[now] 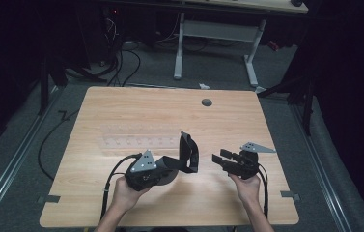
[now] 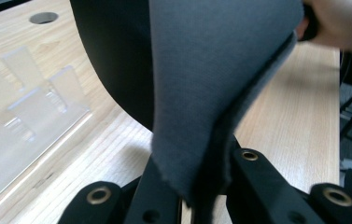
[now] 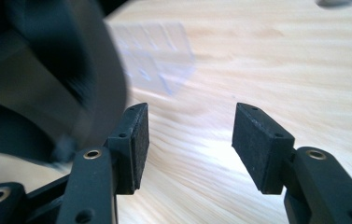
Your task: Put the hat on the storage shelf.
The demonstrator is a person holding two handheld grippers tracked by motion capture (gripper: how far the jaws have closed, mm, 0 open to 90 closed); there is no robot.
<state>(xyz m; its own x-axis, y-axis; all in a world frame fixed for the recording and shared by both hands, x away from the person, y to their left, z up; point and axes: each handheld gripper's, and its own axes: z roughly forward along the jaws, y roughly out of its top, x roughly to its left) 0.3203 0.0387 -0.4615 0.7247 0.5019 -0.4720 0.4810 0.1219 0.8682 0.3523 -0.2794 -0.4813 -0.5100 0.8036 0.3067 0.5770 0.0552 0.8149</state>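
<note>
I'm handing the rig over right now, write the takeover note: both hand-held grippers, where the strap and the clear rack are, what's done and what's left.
Left hand-held gripper: shut on the black strap, which loops up off the table.
Right hand-held gripper: open, empty, jaws spread just beside the strap.
Clear rack: on the table beyond both grippers, nothing on it.
Done: strap lifted by one end.
Left: probably a second grip with the right, then placing the strap; the destination is unclear.
</note>
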